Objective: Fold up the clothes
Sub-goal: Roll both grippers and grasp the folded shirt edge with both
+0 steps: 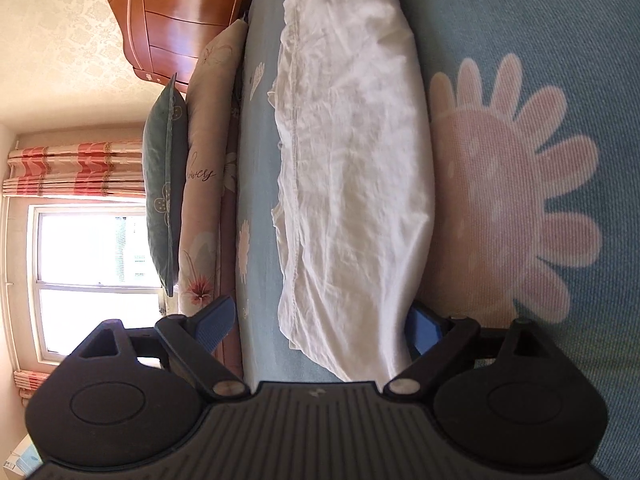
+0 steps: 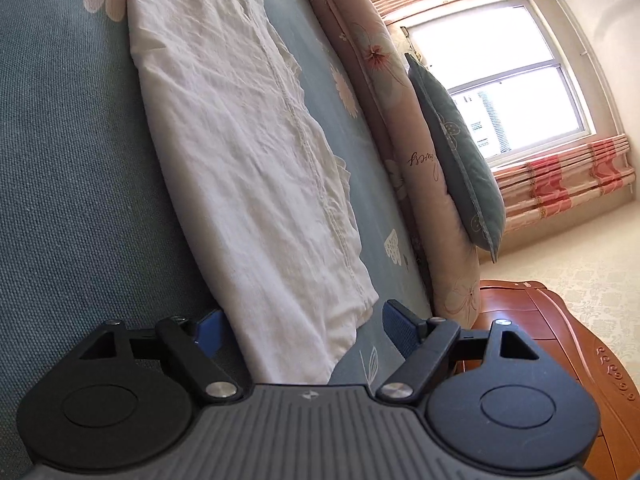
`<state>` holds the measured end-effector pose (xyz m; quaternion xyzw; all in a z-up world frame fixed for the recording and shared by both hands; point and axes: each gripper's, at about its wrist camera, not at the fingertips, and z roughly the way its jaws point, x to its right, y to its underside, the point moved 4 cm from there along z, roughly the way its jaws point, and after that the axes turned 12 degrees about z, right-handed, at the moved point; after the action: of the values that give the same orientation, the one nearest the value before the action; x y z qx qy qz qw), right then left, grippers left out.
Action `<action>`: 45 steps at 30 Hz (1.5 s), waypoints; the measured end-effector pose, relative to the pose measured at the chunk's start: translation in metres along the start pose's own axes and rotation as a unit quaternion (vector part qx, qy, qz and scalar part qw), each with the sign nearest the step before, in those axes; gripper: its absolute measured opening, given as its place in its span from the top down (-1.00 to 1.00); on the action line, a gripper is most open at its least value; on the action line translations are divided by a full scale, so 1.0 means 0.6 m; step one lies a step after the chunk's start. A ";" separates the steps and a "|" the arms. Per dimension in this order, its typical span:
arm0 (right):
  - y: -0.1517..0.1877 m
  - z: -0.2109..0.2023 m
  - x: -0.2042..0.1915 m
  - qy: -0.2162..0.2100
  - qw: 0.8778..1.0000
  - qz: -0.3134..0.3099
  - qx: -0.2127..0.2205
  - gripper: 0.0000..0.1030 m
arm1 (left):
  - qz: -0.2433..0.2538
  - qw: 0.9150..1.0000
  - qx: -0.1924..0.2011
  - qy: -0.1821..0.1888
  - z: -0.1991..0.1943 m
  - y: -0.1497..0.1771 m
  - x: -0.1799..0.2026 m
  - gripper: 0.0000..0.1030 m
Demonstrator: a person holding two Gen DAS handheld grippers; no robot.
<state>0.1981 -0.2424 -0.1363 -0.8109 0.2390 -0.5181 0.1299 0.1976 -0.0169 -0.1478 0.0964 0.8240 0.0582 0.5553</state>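
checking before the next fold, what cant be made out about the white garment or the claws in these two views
- Left wrist view: the white garment runs off the top edge; its far end is cut off.
- Left wrist view: one blue pad of the left claw is partly hidden behind the cloth.
- Right wrist view: the right claw body covers the garment's near edge, so contact is unclear.

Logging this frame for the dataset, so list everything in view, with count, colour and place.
white garment: one, white, lying flattened and wrinkled along the bedspread, its ends between the open jaws in both wrist views.
bedspread: one, blue-grey with pink flower prints, under the garment.
long cushion: one, beige with floral print, beside the bedspread.
pillow: one, grey-green, leaning on the long cushion.
headboard: one, orange-brown wood, beyond the cushion.
curtains: pink and cream, flanking the window.
window: one, white-framed, bright.
left gripper: black with blue pads, open.
right gripper: black with blue pads, open.
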 end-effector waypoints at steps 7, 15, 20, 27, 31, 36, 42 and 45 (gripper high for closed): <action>0.030 0.016 0.042 -0.004 0.999 0.026 -0.029 -0.60 | -0.011 1.000 0.001 0.018 0.017 0.033 -0.002 -0.68; 0.016 0.027 0.007 -0.045 0.999 0.001 -0.028 0.65 | 0.036 0.997 0.013 0.066 0.026 0.006 0.034 0.90; 0.016 0.023 0.012 -0.057 0.998 0.024 -0.031 0.81 | 0.012 0.998 0.011 0.068 0.020 0.014 0.035 0.98; 0.005 -0.005 0.039 -0.054 0.997 0.038 -0.030 0.94 | -0.003 0.998 0.017 0.062 0.000 0.021 0.001 1.00; 0.009 -0.031 0.051 -0.057 0.997 0.045 -0.033 0.95 | -0.005 0.998 0.020 0.065 -0.017 0.018 -0.001 1.00; 0.016 -0.056 0.052 -0.053 0.997 0.040 -0.035 0.95 | -0.007 0.997 0.025 0.069 -0.039 0.015 -0.004 1.00; 0.025 -0.032 0.017 -0.031 0.999 0.001 -0.033 0.61 | -0.016 0.998 0.016 0.066 -0.033 0.008 0.009 0.78; 0.035 -0.020 0.000 -0.024 0.999 -0.018 -0.029 0.35 | -0.024 0.997 0.017 0.071 -0.026 0.007 0.016 0.77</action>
<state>0.1817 -0.2597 -0.1405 -0.8308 0.2358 -0.4936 0.1029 0.1798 -0.0105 -0.1497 0.0817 0.8642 0.0374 0.4951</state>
